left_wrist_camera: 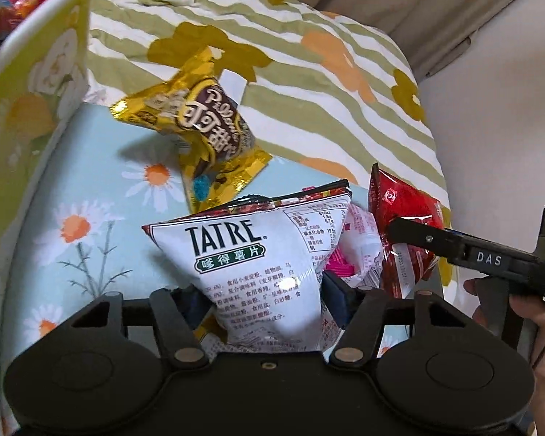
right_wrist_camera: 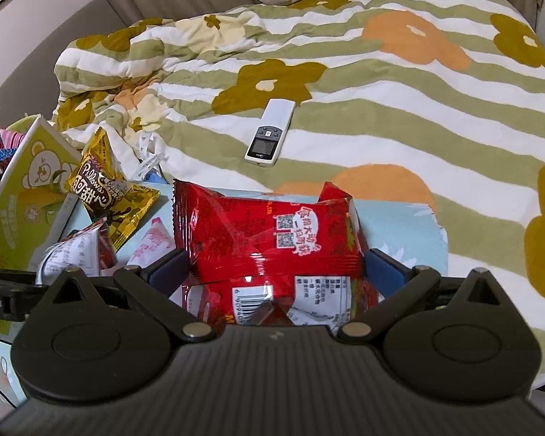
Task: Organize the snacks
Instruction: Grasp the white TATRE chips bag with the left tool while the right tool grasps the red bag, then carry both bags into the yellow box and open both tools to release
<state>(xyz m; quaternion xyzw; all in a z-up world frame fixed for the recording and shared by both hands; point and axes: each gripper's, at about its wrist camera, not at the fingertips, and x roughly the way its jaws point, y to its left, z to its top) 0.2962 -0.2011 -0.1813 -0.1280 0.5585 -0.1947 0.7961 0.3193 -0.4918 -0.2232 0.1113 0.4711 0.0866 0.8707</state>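
Left gripper (left_wrist_camera: 263, 301) clamped on the white TATRE chip bag (left_wrist_camera: 258, 254), both blue pads pressing its lower sides; bag upright, puffy, back panel with ingredient text facing the camera. Right gripper (right_wrist_camera: 276, 272) has the red snack bag (right_wrist_camera: 269, 239) between its blue pads, which sit against the bag's edges, so it looks clenched on it; bag crinkly and glossy, QR codes, barcode and nutrition table showing.

Just beside the white bag, toward the red one, a pink-and-white wrapper (left_wrist_camera: 359, 250) lies wedged between them. Beyond the white bag a gold Pillows pack (left_wrist_camera: 200, 130) lies tilted on the pale blue daisy-print surface (left_wrist_camera: 83, 225) all the snacks sit on. On the left a yellow-green bear-print box (right_wrist_camera: 29, 189) stands open, with bright wrappers (right_wrist_camera: 0, 156) visible inside, too blurred to identify. The box wall is close to the left gripper's side.

Behind everything, a green-striped flower quilt (right_wrist_camera: 345, 83), rumpled at the far left. A white remote (right_wrist_camera: 270, 132) lies on the quilt, well apart from the snacks. A person's hand (left_wrist_camera: 541, 345) holds the right gripper's handle.
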